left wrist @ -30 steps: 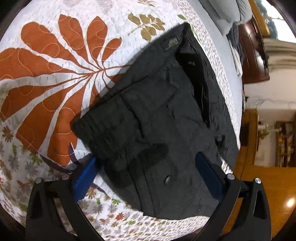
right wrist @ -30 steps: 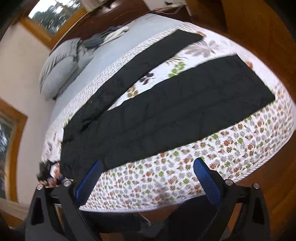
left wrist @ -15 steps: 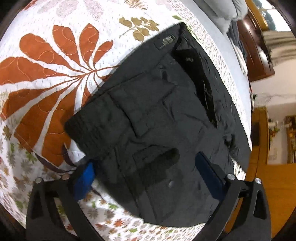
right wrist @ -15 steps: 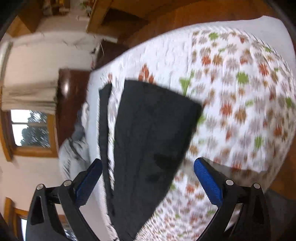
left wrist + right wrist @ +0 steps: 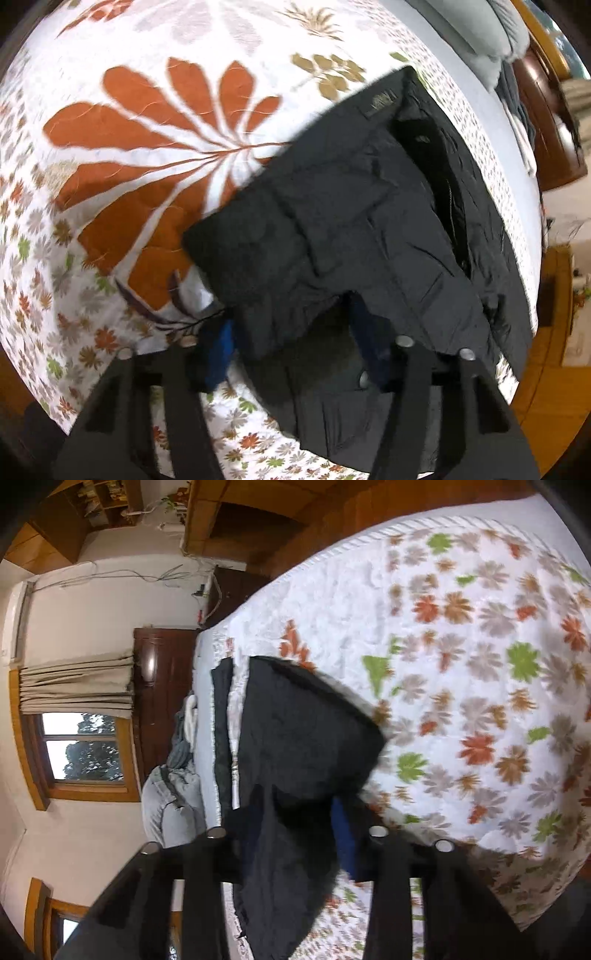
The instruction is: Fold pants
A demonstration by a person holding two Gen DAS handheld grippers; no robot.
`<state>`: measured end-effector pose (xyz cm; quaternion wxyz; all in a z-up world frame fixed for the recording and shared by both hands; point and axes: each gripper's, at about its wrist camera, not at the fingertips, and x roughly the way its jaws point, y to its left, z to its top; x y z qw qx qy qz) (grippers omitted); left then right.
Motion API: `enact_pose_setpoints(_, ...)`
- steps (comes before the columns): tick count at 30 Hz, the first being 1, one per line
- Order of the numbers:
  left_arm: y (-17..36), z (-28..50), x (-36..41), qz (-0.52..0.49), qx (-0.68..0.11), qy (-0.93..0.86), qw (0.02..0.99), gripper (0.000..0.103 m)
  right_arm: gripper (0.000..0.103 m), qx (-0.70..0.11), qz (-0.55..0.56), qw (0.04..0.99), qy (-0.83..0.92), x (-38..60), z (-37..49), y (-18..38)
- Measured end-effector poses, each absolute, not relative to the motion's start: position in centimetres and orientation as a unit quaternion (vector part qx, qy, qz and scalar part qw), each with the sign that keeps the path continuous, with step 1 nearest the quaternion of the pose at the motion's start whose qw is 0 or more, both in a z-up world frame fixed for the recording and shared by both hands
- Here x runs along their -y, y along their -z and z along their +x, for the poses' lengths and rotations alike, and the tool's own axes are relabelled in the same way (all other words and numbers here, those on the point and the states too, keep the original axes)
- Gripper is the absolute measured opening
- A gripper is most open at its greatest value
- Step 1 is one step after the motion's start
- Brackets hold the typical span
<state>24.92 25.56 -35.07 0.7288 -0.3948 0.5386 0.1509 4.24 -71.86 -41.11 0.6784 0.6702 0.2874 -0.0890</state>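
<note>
Left wrist: left gripper (image 5: 295, 347) clamped on pants (image 5: 369, 236) hip edge, waist end bunched on quilt (image 5: 147, 74)
Right wrist: right gripper (image 5: 299, 830) pinching leg hem, lifted off quilt. Risk: thin bite, fabric slipping mid-fold

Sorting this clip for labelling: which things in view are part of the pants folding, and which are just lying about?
Part of the job:
black pants
left gripper, jaws closing on the waist end
right gripper, jaws closing on a leg end

Lying about:
floral quilt
grey pillow
curtain
window
</note>
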Motion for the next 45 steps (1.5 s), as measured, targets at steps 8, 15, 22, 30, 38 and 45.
enact_pose_setpoints(8,35.3,25.8,-25.1,-0.400,-0.533,-0.116,0.736,0.084,0.064,-0.268,0.687,0.670,0.080,71.6,4.3,41.4)
enact_pose_setpoints(15,34.9,25.3,-24.4,-0.379,-0.534,-0.167,0.738,0.047,0.020,-0.261,0.690,0.672,0.070,71.7,7.0,41.4)
enact_pose_setpoints(22,33.2,22.6,-25.9,-0.409,-0.497,-0.165,0.747,0.020,0.013,-0.278,0.664,0.691,0.073,70.5,4.5,39.6)
enact_pose_setpoints(30,32.7,15.9,-31.2,-0.431,-0.481,-0.205,0.735,0.019,0.013,-0.338,0.626,0.701,0.046,66.2,2.6,38.9)
enact_pose_setpoints(38,32.9,15.8,-33.4,-0.424,-0.494,-0.191,0.734,0.038,0.025,-0.397,0.602,0.690,0.065,63.7,3.3,40.7)
enact_pose_setpoints(45,27.3,16.1,-35.5,-0.324,-0.484,-0.213,0.784,0.082,0.073,-0.420,0.532,0.729,0.092,65.8,3.4,35.0)
